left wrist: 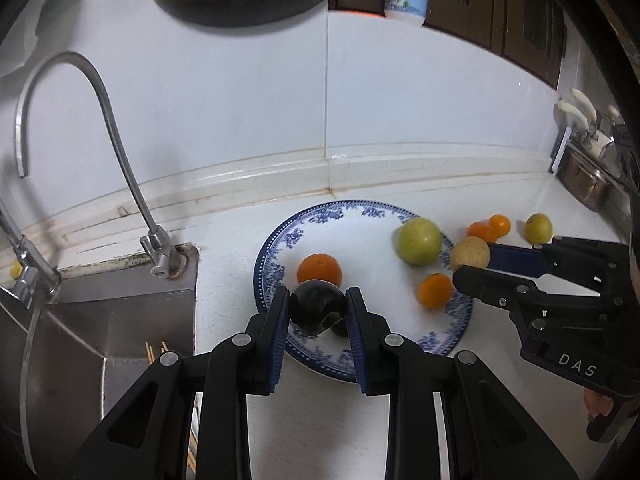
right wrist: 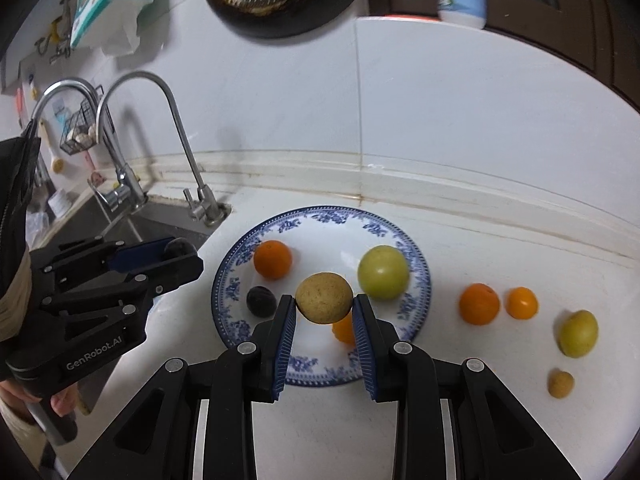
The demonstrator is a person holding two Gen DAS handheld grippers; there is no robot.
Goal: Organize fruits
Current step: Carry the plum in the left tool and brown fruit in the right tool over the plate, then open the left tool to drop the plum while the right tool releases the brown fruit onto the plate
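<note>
Tan, speckled round fruit (right wrist: 324, 298); dark glossy plum (left wrist: 318, 307); blue-patterned plate (right wrist: 416, 276).

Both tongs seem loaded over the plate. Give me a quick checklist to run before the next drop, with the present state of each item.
1. Left tongs gripping the dark plum: ok.
2. Right tongs gripping the tan fruit: ok.
3. Bare plate space to set fruit down: ok, toward the back.
4. Tongs apart from each other: ok.
5. Plum clear of the orange behind it: cannot tell.
6. All fruit gathered: not ok; the small tan fruit and others lie on the counter.
</note>
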